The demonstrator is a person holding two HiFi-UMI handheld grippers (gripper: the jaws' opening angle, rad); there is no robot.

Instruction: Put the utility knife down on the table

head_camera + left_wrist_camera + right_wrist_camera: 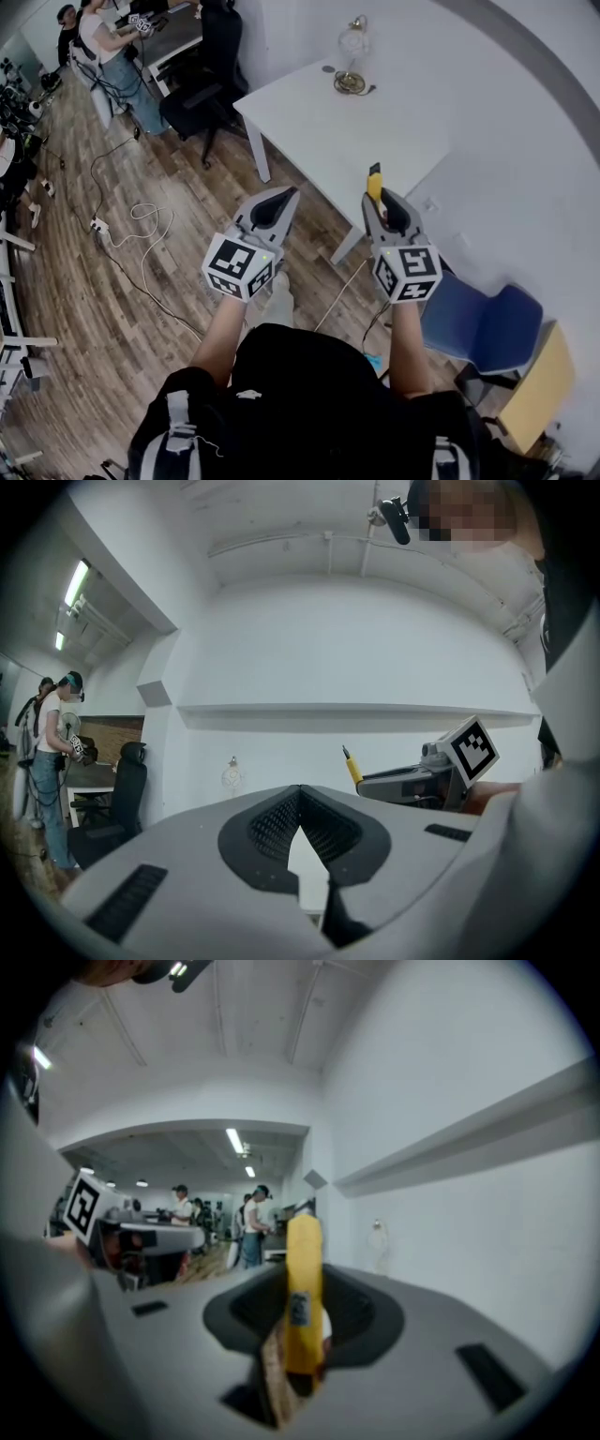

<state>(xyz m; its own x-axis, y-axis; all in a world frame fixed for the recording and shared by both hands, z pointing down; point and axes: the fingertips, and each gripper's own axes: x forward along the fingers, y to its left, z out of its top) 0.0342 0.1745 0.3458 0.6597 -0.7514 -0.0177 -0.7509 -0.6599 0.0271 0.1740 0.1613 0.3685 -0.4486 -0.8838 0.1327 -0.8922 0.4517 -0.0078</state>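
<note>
The yellow utility knife [375,182] sticks out forward from my right gripper [379,200], which is shut on it, held in the air just short of the white table's [394,112] near edge. In the right gripper view the knife [303,1279] stands upright between the jaws. My left gripper [288,194] hovers beside it to the left over the wood floor, shut with nothing in it. Its dark pads [272,819] meet at the tip in the left gripper view, where the right gripper [367,782] and the knife [352,765] show at the right.
A glass lamp on a brass base [351,58] stands at the table's far side. A blue chair [483,326] is at the lower right, a black office chair [202,89] left of the table. Cables [141,225] lie on the floor. People work at a desk [173,37] at top left.
</note>
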